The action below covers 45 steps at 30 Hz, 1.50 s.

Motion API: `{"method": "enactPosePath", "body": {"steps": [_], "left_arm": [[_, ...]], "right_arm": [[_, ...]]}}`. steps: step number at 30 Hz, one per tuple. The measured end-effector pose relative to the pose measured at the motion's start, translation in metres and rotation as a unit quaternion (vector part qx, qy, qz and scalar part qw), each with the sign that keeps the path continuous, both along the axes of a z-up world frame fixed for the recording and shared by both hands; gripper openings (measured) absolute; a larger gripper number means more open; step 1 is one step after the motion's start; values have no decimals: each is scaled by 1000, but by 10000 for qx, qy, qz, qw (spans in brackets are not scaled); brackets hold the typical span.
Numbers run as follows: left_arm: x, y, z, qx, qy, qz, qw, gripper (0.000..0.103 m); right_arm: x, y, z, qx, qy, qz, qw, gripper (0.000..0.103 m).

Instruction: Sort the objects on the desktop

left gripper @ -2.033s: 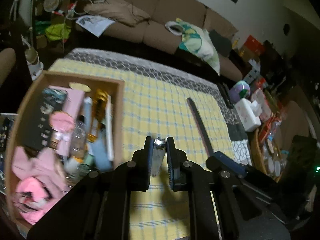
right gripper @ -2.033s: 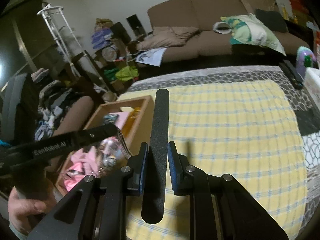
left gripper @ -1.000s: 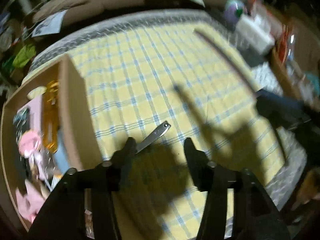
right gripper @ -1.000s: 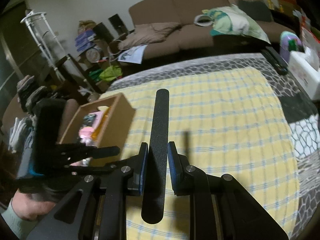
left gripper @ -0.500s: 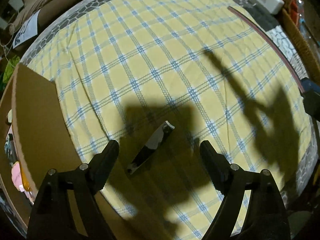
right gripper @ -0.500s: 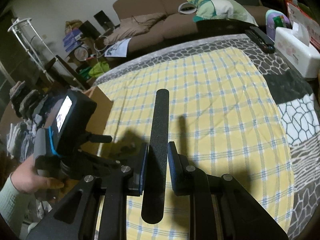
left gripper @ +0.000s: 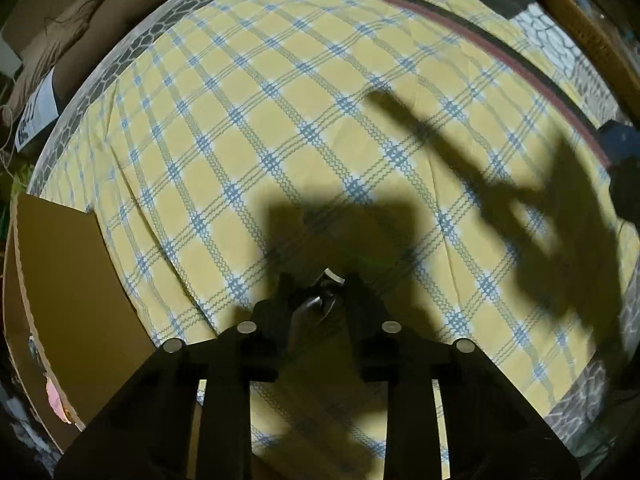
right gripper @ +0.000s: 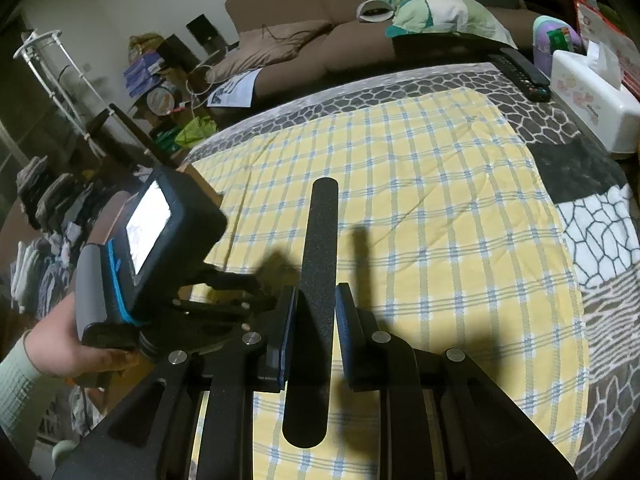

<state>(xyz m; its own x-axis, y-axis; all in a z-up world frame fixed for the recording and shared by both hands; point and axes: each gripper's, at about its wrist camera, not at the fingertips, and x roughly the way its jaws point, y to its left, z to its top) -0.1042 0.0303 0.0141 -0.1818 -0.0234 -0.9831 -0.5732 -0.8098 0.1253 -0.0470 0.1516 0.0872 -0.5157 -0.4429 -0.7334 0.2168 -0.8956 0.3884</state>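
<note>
- The left gripper [left gripper: 319, 294] points steeply down at the yellow checked cloth [left gripper: 248, 148]; its jaws are closing around the metal nail clipper [left gripper: 316, 300], which lies on the cloth between them, in shadow.
- The right gripper [right gripper: 314, 322] has its jaws clamped on the black nail file [right gripper: 318, 248], which sticks out far past them.
- The cardboard box [left gripper: 60, 280] sits at the left edge of the tabletop.
- A hand [right gripper: 68, 344] holds the left gripper's handle.
</note>
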Motion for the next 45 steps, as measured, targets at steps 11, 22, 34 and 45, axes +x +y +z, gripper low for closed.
{"method": "enactPosePath", "body": {"steps": [11,22,34,45], "left_arm": [[5,-62,54,1621,82,1195,9795,13],[-6,-104,112,2209,500,1603,9607,5],[18,-39,22,733,-127,1001,9922,38],[27,-28,13,686,-23,1070,9919,12]], "right_arm": [[4,-17,10,-6,119,211,9997,19],[16,-53,43,-234,509,484,9973,19],[12,-45,33,-43,378,424,9984,19],[14,-22,29,-60,324,324,9989,19]]}}
